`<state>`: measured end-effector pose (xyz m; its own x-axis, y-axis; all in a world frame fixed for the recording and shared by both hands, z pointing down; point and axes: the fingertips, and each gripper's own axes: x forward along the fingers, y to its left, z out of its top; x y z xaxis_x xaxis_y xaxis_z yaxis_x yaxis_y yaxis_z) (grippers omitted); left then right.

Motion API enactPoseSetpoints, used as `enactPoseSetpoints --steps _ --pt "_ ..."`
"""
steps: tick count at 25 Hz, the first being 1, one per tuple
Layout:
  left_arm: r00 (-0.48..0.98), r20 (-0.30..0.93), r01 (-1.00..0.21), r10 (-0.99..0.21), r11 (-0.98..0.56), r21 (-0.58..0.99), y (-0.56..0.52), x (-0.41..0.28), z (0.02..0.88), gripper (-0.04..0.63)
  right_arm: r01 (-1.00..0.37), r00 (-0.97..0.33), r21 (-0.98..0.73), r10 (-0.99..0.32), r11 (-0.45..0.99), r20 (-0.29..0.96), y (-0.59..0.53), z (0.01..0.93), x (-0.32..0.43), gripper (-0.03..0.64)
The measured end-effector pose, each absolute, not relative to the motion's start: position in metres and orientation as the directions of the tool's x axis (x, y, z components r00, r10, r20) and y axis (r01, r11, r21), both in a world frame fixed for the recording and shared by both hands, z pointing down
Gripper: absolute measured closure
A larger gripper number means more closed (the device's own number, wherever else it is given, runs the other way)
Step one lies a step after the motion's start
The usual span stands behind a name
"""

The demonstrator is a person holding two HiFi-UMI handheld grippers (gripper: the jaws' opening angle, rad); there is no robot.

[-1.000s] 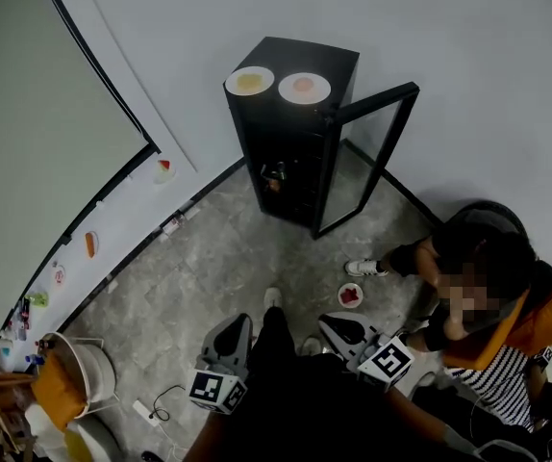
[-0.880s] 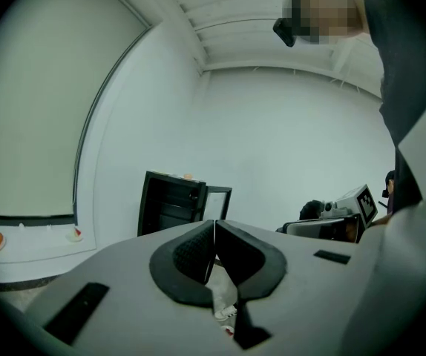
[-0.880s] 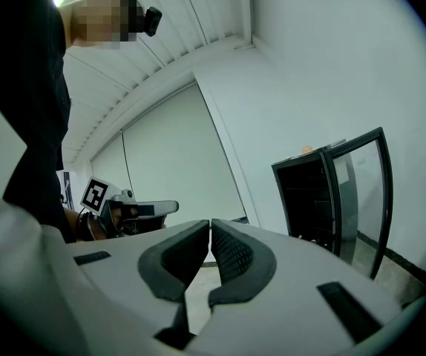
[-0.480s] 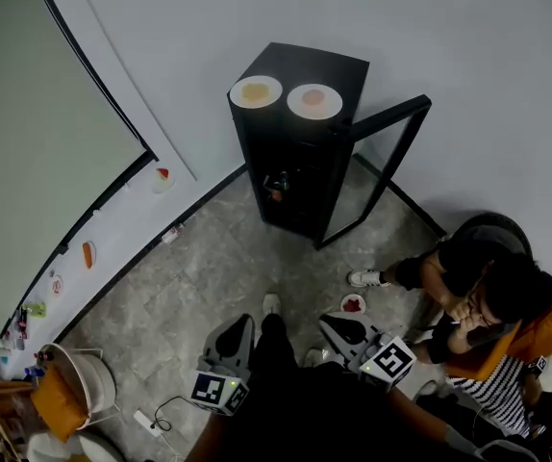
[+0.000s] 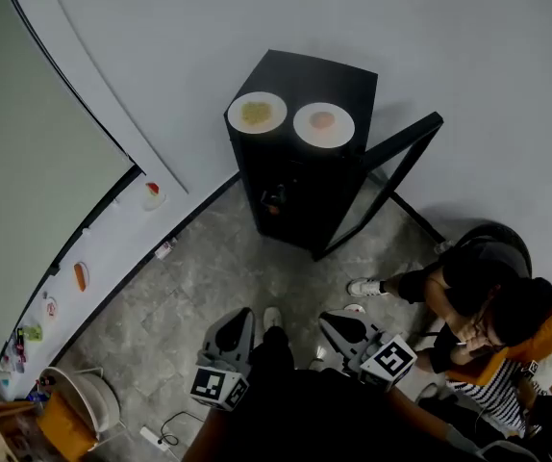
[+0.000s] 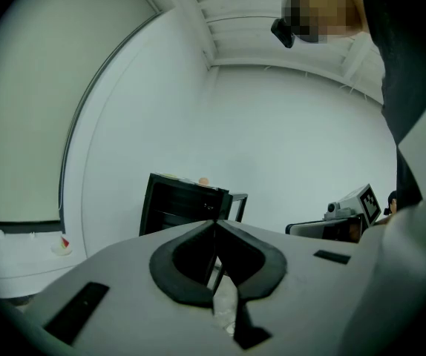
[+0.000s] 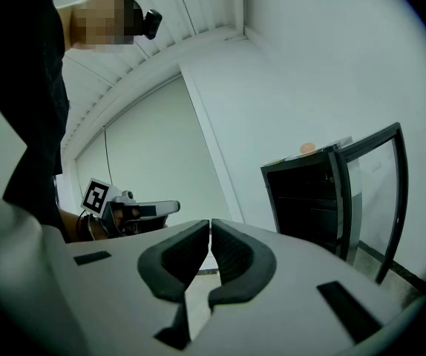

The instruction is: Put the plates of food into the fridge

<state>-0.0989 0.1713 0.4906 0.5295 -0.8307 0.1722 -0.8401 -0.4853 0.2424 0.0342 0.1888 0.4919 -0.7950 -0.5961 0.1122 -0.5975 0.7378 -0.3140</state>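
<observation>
Head view: fridge (image 5: 300, 166) is nearer than a second ago, door (image 5: 396, 176) open, yellow plate (image 5: 257, 112) and pink plate (image 5: 324, 124) on its top's front edge, left tongs (image 5: 240, 318) and right tongs (image 5: 333, 321) clenched empty, so I'd say approach only, nothing loaded.

Clear across grey floor (image 5: 209, 277) to far fridge (image 5: 300, 191); hemmed at right by swung-open door (image 5: 403, 137) and seated person (image 5: 492, 296), at near left by basket (image 5: 88, 397) and power strip (image 5: 151, 438).
</observation>
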Motion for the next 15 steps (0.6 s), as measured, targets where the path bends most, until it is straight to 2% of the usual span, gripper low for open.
enactPoseSetpoints --steps 11,15 --pt "0.605 0.196 -0.791 -0.772 -0.552 0.266 0.077 -0.117 0.491 0.569 -0.672 -0.731 -0.311 -0.67 0.672 0.133 0.097 0.489 0.016 0.589" --pt "0.642 0.202 -0.762 -0.74 -0.585 0.278 0.042 -0.122 0.494 0.569 -0.708 -0.702 -0.285 -0.691 0.647 0.175 0.065 0.495 0.008 0.589"
